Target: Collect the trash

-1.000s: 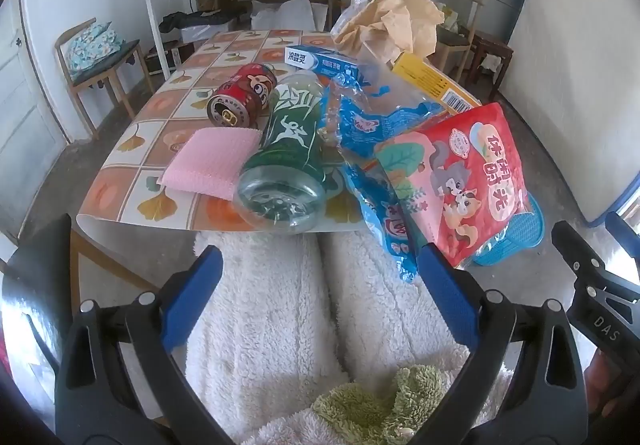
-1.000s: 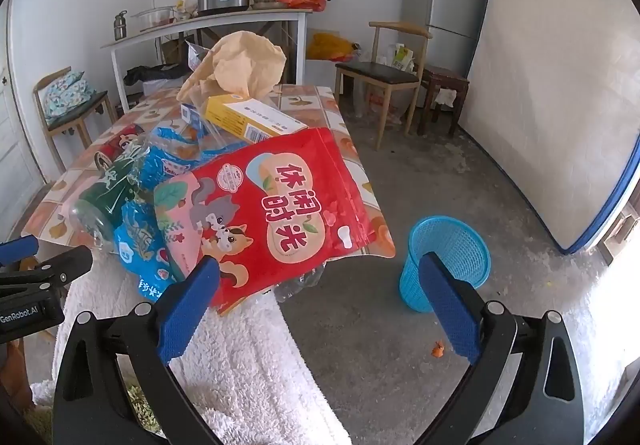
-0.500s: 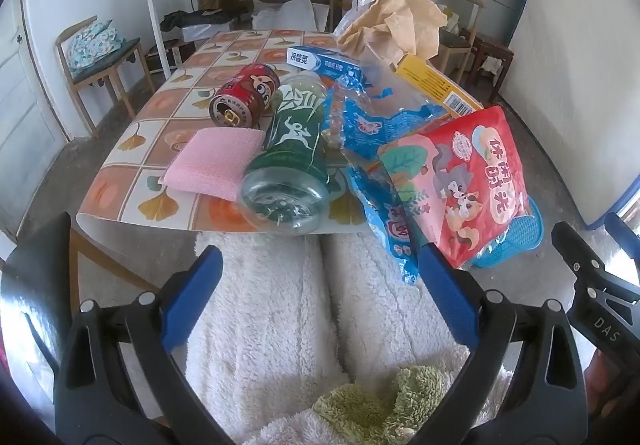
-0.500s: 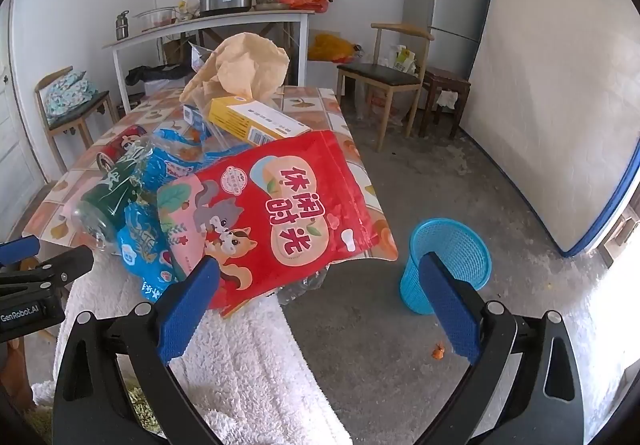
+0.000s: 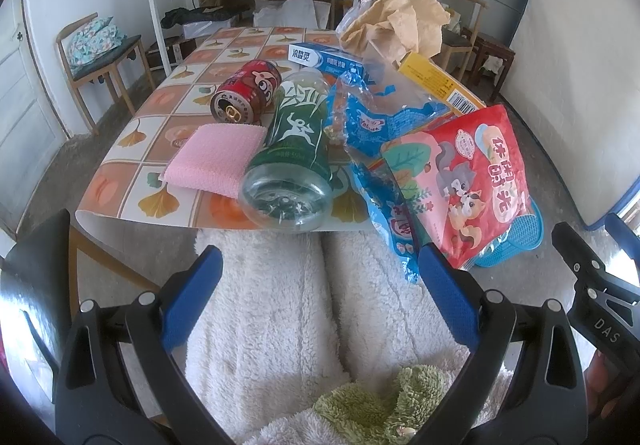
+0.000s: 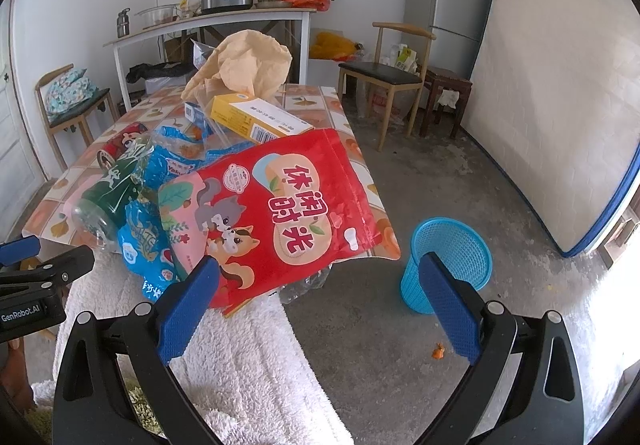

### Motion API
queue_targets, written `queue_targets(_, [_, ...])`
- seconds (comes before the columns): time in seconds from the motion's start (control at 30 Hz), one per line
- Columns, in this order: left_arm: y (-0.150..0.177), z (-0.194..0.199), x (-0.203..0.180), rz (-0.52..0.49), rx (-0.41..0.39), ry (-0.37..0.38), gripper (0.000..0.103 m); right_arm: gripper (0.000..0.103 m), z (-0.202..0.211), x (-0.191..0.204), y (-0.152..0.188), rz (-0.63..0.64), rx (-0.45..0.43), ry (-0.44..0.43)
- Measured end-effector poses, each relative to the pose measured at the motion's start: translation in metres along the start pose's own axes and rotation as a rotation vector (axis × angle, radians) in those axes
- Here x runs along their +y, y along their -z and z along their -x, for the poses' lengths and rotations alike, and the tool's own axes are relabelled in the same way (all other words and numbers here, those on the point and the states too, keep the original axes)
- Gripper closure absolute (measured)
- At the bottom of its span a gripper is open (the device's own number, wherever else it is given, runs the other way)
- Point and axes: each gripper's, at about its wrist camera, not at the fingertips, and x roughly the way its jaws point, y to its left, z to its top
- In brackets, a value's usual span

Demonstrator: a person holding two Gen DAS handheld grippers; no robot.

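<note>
Both grippers, left and right, hang spread and empty over the person's white-clad lap. Trash crowds the table's near edge: bottle, can, red snack bag. The blue bin stands on the floor right of the table.

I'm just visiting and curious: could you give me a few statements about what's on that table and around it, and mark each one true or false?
1. The green bottle lies on its side. True.
2. The blue basket stands on the table. False: it stands on the floor beside the table.
3. The left gripper grips the red can. False: it is open and empty.
4. The red snack bag overhangs the table's near edge. True.
5. The right gripper is open. True.
</note>
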Motion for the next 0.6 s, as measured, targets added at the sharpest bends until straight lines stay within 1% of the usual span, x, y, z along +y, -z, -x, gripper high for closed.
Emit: queue_targets(0.6, [0.0067,-0.0069,-0.0005,0.005,0.007,0.002,0.009,0.006,-0.0016,-0.0012,0.0024,0.003,0.001,0.001])
